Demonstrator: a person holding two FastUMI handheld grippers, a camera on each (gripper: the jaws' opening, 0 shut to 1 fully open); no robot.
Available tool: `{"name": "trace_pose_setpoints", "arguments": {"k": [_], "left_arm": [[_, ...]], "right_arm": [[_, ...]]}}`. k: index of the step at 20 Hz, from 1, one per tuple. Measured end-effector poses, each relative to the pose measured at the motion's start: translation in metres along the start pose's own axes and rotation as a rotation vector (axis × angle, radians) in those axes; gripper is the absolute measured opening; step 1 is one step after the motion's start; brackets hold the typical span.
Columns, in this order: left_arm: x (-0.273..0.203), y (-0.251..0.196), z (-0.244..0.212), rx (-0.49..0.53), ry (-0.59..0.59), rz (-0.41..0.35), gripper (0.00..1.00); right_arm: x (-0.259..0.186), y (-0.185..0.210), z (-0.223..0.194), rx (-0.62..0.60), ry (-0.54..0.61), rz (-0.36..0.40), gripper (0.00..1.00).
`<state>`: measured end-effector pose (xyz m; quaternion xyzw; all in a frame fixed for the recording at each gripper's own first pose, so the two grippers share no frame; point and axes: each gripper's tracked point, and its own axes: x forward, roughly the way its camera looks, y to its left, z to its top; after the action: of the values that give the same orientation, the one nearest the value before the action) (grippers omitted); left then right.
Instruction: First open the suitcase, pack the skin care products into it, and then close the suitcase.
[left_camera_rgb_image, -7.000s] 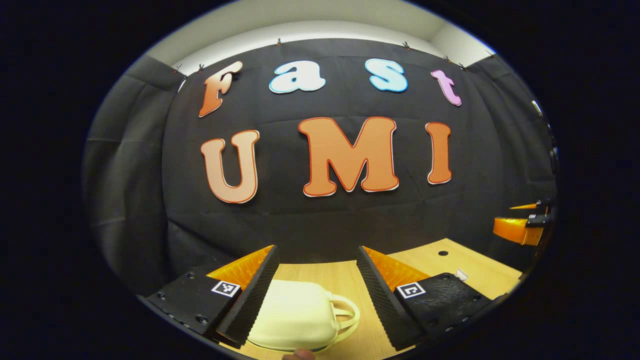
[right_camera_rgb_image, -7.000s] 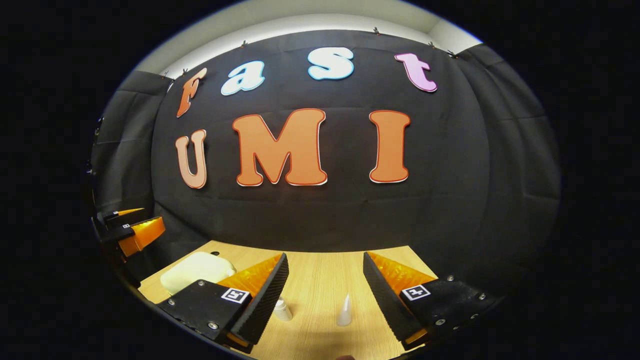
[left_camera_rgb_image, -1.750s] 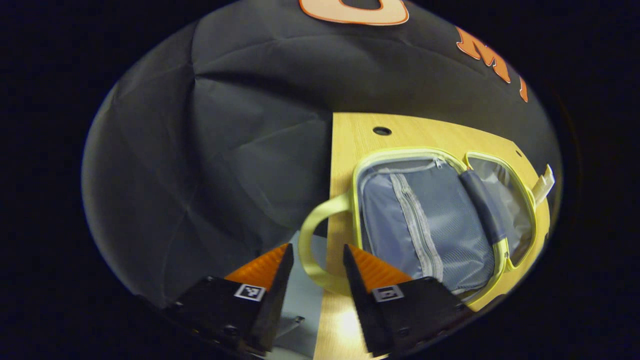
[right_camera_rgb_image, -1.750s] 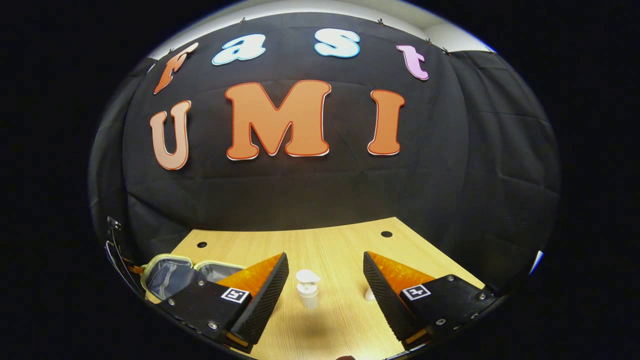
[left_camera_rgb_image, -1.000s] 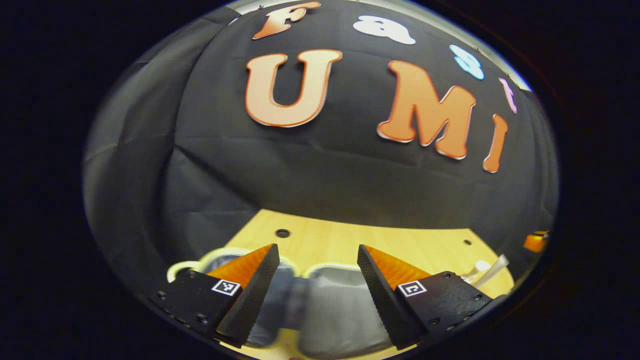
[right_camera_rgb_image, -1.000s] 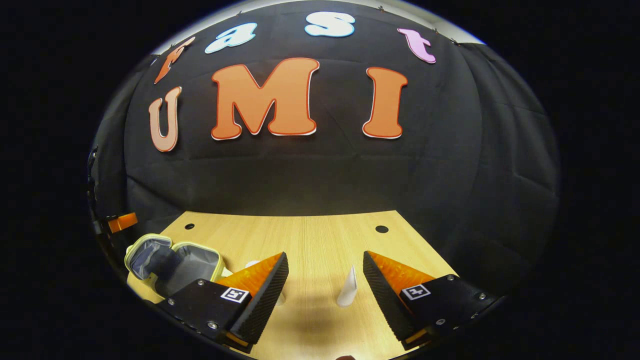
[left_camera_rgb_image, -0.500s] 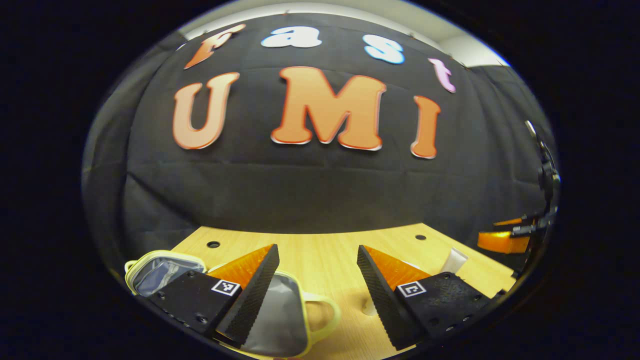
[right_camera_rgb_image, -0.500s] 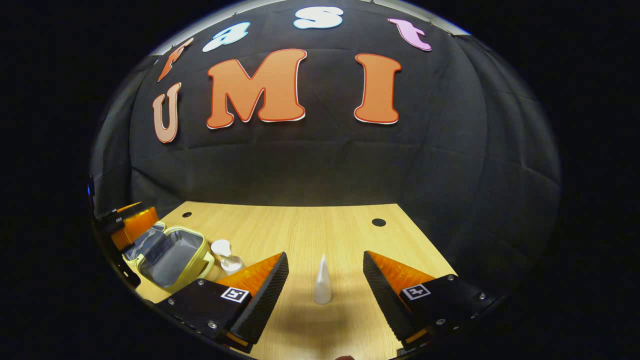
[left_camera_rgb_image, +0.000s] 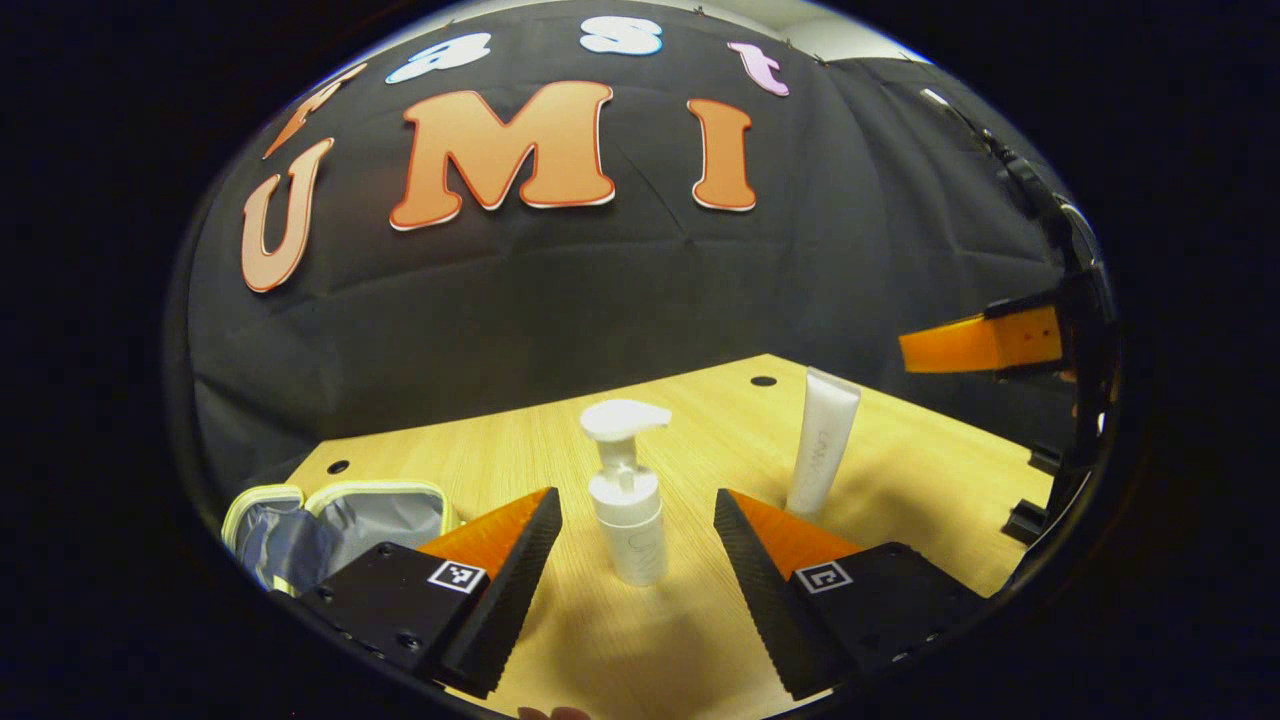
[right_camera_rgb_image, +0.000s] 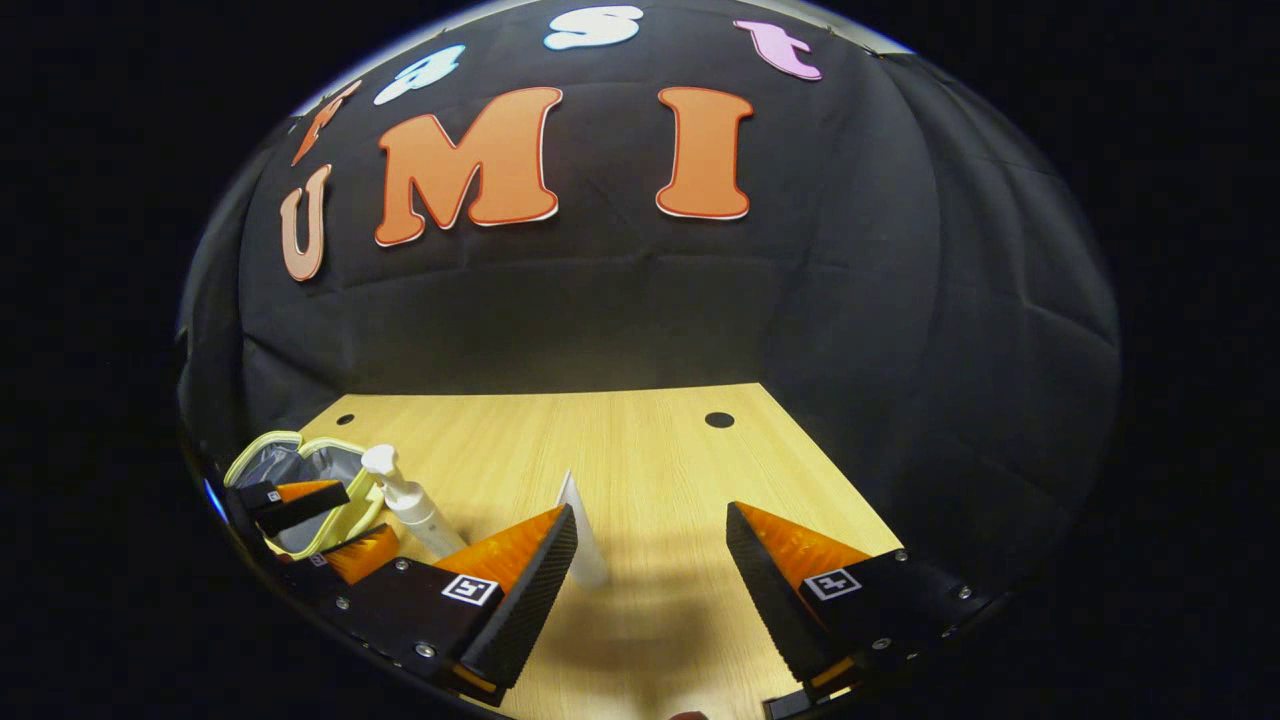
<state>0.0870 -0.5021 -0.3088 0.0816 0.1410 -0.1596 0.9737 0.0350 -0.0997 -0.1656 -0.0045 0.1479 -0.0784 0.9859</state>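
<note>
Left hand-held gripper (left_camera_rgb_image: 632, 560): fingers set wide apart and holding nothing. The pump bottle (left_camera_rgb_image: 628, 500) stands upright on the surface (left_camera_rgb_image: 900, 490) directly ahead, in line with the gap between the fingertips but not touched by either. Judged from this, the approach to the first product is made and the grasp is not yet taken.

Right hand-held gripper (right_camera_rgb_image: 650, 570): fingers likewise wide and empty. The white tube (right_camera_rgb_image: 582, 540) stands on its cap just off the left fingertip, off-centre in the gap rather than between the fingers. No contact can be confirmed.

Further out, in the left gripper view, the tube (left_camera_rgb_image: 822, 440) stands ahead and to the right of the bottle, the two clearly apart. In the right gripper view the bottle (right_camera_rgb_image: 405, 505) stands to the left, just beside the suitcase.

Suitcase (left_camera_rgb_image: 330, 520): small, yellow-trimmed, lying low and to the left of the left hand-held gripper, both halves spread open with grey lining exposed. In the right gripper view the suitcase (right_camera_rgb_image: 262, 462) sits at the far left; the visible lining holds no products.

Status, as assessed:
- Opening: done.
- Packing: not begun; both products remain on the surface outside the case.
- Closing: outstanding.
</note>
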Motion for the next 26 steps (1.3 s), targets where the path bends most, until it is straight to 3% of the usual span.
{"name": "trace_pose_setpoints", "arguments": {"k": [7, 9, 11, 13, 14, 19, 26], "left_arm": [[0.060, 0.012, -0.035, -0.103, 0.078, 0.106, 0.96], [0.070, 0.008, -0.040, -0.138, 0.090, 0.085, 0.97], [0.076, 0.014, -0.046, -0.140, 0.110, 0.113, 0.98], [0.089, 0.013, -0.044, -0.157, 0.119, 0.135, 0.73], [0.078, 0.008, -0.043, -0.159, 0.120, 0.106, 0.61], [0.053, 0.003, -0.033, -0.216, 0.186, 0.031, 0.59], [-0.031, 0.032, 0.024, -0.215, 0.186, -0.027, 0.59]], "right_arm": [[0.000, -0.018, -0.019, -0.004, 0.044, -0.031, 0.95], [-0.001, -0.021, -0.022, -0.006, 0.050, -0.036, 0.95], [-0.001, -0.020, -0.023, -0.007, 0.053, -0.037, 0.95], [-0.001, -0.016, -0.023, -0.003, 0.054, -0.030, 0.95], [-0.002, -0.015, -0.023, -0.007, 0.054, -0.031, 0.95], [0.000, 0.017, -0.025, -0.016, 0.060, 0.038, 0.95], [0.028, 0.064, -0.059, -0.059, 0.151, 0.116, 0.95]]}}
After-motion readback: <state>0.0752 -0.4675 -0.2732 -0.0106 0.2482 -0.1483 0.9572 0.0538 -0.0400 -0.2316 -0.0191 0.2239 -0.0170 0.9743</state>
